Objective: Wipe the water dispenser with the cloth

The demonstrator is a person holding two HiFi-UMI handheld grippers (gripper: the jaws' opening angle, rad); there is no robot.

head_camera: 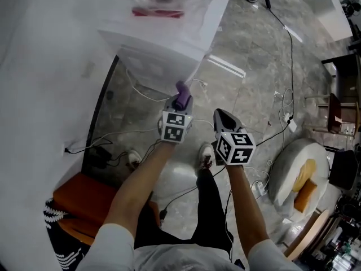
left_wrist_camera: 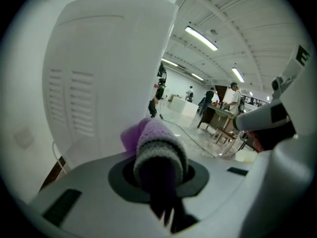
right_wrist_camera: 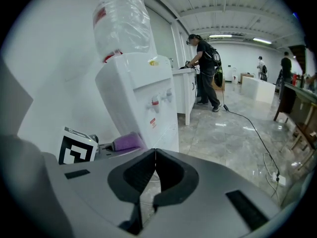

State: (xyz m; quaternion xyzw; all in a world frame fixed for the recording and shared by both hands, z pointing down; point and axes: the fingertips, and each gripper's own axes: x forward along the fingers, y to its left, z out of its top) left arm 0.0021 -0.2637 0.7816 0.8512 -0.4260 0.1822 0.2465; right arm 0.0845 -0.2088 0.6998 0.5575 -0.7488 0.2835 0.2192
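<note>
Two claws are up, and only one has work in it: the left claw (head_camera: pixel 179 105) is clamped on a bunched purple cloth (head_camera: pixel 181 96), whose tip pokes past the jaws at the lower side panel of the water dispenser (head_camera: pixel 163 55). Whether it touches the panel I cannot tell. The right claw (head_camera: pixel 227 117) hangs just beside it, pinched together on nothing. The likeliest trouble is the grip: only a small wad shows beyond the jaws, so a hard drag along the panel could pull the cloth free or let the bare claw tips scrape the plastic. Pushing sideways could also rock the dispenser under its bottle (right_wrist_camera: pixel 121 24). Cables (head_camera: pixel 291 61) trail over the floor, a trip risk when stepping around.
</note>
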